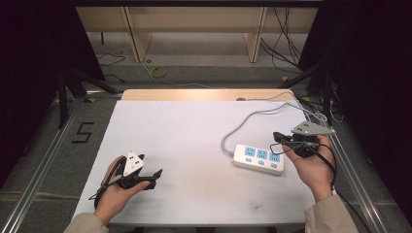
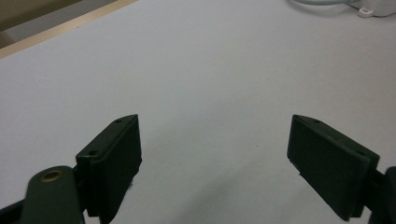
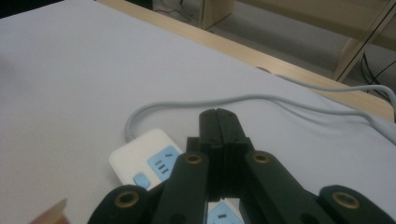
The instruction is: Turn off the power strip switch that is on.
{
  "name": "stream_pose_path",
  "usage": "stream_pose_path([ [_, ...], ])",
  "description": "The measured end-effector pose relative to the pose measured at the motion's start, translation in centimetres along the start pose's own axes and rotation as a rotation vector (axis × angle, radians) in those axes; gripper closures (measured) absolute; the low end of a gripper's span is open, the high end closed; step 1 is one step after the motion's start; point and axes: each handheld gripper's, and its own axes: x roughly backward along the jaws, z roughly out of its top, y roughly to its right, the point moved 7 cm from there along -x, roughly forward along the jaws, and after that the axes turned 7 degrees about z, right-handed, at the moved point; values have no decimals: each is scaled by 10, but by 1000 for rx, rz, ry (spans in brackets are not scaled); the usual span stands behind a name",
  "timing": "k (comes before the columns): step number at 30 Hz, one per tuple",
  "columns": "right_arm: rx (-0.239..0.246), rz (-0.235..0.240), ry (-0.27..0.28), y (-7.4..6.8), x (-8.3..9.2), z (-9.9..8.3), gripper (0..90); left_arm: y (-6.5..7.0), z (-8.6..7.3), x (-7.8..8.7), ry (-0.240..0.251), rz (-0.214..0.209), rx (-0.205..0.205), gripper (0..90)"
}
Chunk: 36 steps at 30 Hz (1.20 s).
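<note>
A white power strip (image 1: 259, 158) with blue sockets lies on the right half of the white table top (image 1: 194, 136), and its grey cable (image 1: 243, 121) loops away to the back right. My right gripper (image 1: 277, 137) hovers just above the strip's right end and points left. In the right gripper view its jaws (image 3: 218, 128) are pressed together with nothing between them, over the power strip (image 3: 144, 161) and its cable (image 3: 261, 99). My left gripper (image 1: 154, 178) rests near the front left of the table. Its jaws (image 2: 215, 158) stand wide apart over bare table.
A wooden table edge (image 1: 204, 94) shows behind the white top. Metal rails (image 1: 39, 165) run along both sides. Beyond the table are wooden shelf legs (image 1: 138, 34), loose cables (image 1: 286, 43) on the floor and dark stands.
</note>
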Motion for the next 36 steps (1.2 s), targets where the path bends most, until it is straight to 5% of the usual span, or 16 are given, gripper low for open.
stream_pose_path([
  [36, 9, 81, -153, -10, -23, 3, 900, 0, -1, -1, -2, -3, 2, 177],
])
